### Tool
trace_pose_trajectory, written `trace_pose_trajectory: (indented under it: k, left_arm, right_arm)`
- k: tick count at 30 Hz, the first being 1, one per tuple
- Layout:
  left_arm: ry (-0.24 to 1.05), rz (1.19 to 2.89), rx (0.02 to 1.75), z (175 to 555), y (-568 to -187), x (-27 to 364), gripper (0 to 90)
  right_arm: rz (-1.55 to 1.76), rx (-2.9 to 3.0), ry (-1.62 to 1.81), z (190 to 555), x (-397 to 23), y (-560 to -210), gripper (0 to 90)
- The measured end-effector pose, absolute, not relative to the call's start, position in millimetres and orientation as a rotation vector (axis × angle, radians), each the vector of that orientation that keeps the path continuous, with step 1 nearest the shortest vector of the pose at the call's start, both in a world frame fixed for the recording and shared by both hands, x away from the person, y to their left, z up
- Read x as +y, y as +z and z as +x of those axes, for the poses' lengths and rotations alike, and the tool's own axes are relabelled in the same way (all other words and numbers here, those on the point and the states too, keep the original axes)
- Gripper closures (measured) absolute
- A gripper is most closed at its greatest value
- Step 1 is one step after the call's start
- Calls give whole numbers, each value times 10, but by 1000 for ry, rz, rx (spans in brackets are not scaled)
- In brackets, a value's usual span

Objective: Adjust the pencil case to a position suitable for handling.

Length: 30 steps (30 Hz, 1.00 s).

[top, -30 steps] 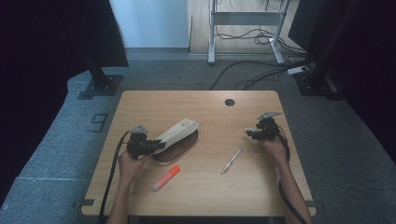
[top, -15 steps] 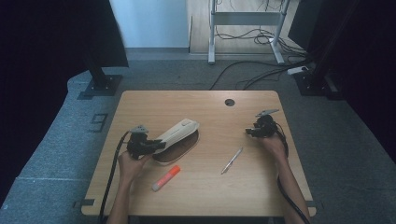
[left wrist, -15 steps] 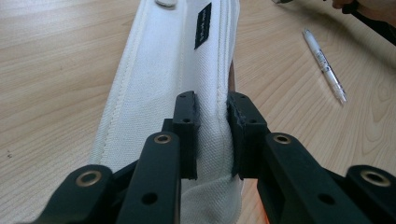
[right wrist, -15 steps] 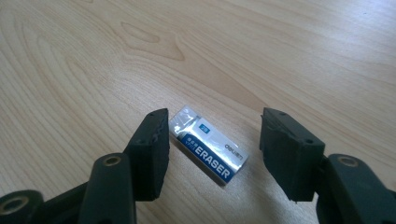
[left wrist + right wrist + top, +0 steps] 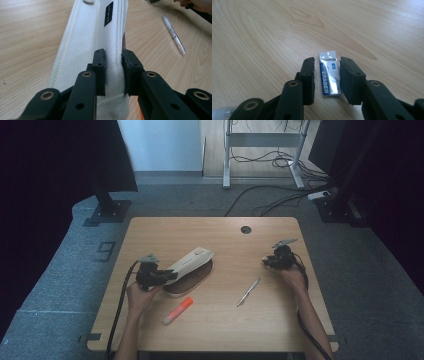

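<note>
A white fabric pencil case [image 5: 190, 262] lies tilted over its dark brown underside in the left half of the table. My left gripper [image 5: 167, 276] is shut on the case's near end, and its pads pinch a fold of the cloth [image 5: 113, 56]. A small eraser [image 5: 329, 75] in a blue and white sleeve lies flat on the wood at the right. My right gripper [image 5: 327, 63] straddles it, and its jaws have just been closing. One pad sits at the eraser's edge, while a thin strip of table shows by the other. From above, that gripper [image 5: 266, 262] points left.
A silver pen [image 5: 248, 292] lies slanted between the two hands and also shows beside the case [image 5: 173, 35]. An orange marker [image 5: 178, 311] rests near the front edge. A round cable hole [image 5: 245, 229] sits at the table's far side. Cables trail off the front edge.
</note>
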<state>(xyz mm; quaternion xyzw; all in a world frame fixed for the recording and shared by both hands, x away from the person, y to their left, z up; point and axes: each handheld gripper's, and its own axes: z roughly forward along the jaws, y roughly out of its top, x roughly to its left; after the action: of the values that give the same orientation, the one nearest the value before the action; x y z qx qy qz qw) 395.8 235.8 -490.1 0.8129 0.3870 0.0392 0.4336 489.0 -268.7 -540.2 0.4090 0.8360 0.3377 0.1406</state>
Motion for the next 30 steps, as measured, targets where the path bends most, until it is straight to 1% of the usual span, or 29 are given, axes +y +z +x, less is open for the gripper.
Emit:
trace_pose_trajectory:
  k: [2,7,14,21,30]
  left_arm:
    - [97,2024,964,3958,-4900,2357,743]
    - [98,2024,965,3957,-4898,2358,741]
    - [101,2018,967,3955,-4889,2366,742]
    - [108,2011,971,3948,-4877,2368,743]
    - [106,2007,974,3948,-4871,2378,748]
  right_arm:
    - [1191,2423,975,4872,-2687,-5396,708]
    - [1225,2406,964,4844,-2669,-5388,716]
    - [1221,2397,965,4797,-2643,-5338,717]
    - [1198,2387,1020,4690,-2576,-5170,717]
    - [1169,2395,1058,4594,-2493,-5048,717]
